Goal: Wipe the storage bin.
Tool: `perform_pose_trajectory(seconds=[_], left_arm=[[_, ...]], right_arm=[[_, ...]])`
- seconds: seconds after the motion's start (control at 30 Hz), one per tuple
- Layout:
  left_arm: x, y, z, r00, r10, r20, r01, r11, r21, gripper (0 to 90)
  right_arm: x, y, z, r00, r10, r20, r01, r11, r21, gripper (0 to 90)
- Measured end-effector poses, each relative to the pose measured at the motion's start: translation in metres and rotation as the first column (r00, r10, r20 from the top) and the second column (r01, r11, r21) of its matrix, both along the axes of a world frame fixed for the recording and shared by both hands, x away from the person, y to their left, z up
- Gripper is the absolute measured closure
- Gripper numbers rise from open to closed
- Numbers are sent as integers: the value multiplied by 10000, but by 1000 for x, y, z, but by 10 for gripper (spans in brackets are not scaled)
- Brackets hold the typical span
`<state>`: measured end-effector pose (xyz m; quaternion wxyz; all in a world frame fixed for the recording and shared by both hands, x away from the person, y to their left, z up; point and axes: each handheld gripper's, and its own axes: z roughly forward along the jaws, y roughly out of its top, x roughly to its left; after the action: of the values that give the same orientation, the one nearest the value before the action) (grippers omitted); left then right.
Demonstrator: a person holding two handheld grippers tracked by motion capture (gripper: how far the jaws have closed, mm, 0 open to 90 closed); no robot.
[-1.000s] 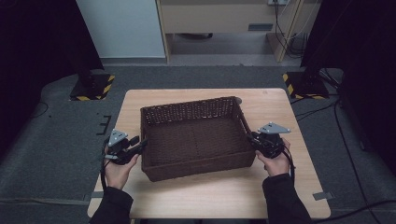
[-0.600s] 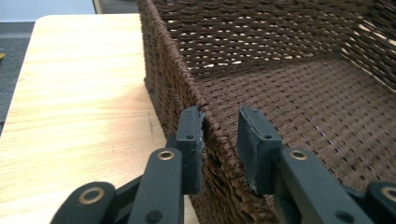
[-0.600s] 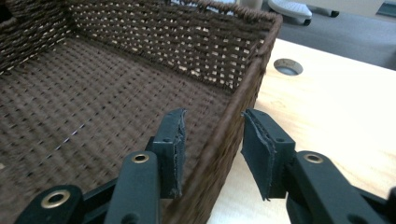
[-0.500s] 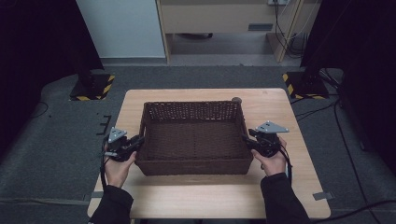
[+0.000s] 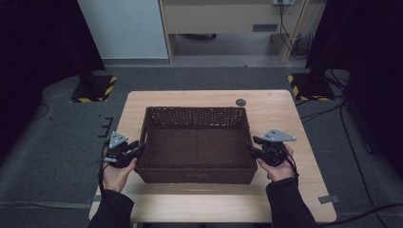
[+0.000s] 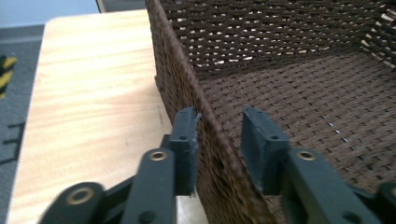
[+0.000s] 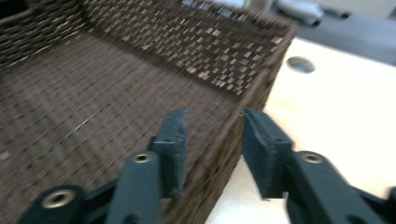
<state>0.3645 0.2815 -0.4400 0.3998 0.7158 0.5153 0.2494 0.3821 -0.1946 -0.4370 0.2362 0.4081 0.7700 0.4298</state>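
Basket [image 5: 197, 145] now squared up; both tools' jaws just opening, astride its walls.

basket [image 5: 197, 147] fills table [image 5: 285, 118] mid, bare strips far side & near edge, basket walls block sideways

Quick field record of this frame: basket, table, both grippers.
basket: brown woven basket, empty, squared to the table edges, standing flat
table: light wooden table, small dark round mark behind the basket
left gripper: left gripper straddles the basket's left wall; outer pad at the wall, inner pad apart; jaws have just been opening
right gripper: right gripper straddles the right wall, gaps on both sides; jaws have just been opening
hold: neither gripper clamps the basket
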Motion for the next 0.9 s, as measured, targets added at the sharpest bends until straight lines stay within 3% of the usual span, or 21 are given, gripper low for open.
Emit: perform_pose_trajectory(seconds=[0.1,0.23,0.27,0.37,0.53,0.73,0.83,0.9], left_arm=[[9,-1,-1,10000,-87,9,87,9998,198,605],[20,-2,-7,9995,-224,-214,235,9981,562,596],[21,-2,-8,9995,-261,-188,270,9984,490,602],[20,-1,-9,9989,-431,-207,435,9988,227,645],[14,-3,-8,9986,-463,-269,477,9974,541,679],[-1,3,-10,9985,-449,-303,455,9988,201,680],[-1,0,-10,9983,-490,-308,507,9972,545,682],[0,-1,-9,9983,-498,-304,518,9964,668,682]], right_arm=[[8,1,-1,9991,-333,243,331,9994,85,534],[16,4,-8,9995,-301,67,301,9995,-92,549],[17,5,-10,9997,-243,-25,242,9996,-173,562],[17,7,-13,9998,-171,-96,169,9997,-162,587],[12,7,-14,9993,-302,-238,299,9995,-115,604],[0,10,-11,9993,-93,-356,83,9996,-282,588],[1,10,-7,9995,-5,-305,1,9999,-123,546],[0,6,-2,10000,-60,-9,60,10000,21,523]])
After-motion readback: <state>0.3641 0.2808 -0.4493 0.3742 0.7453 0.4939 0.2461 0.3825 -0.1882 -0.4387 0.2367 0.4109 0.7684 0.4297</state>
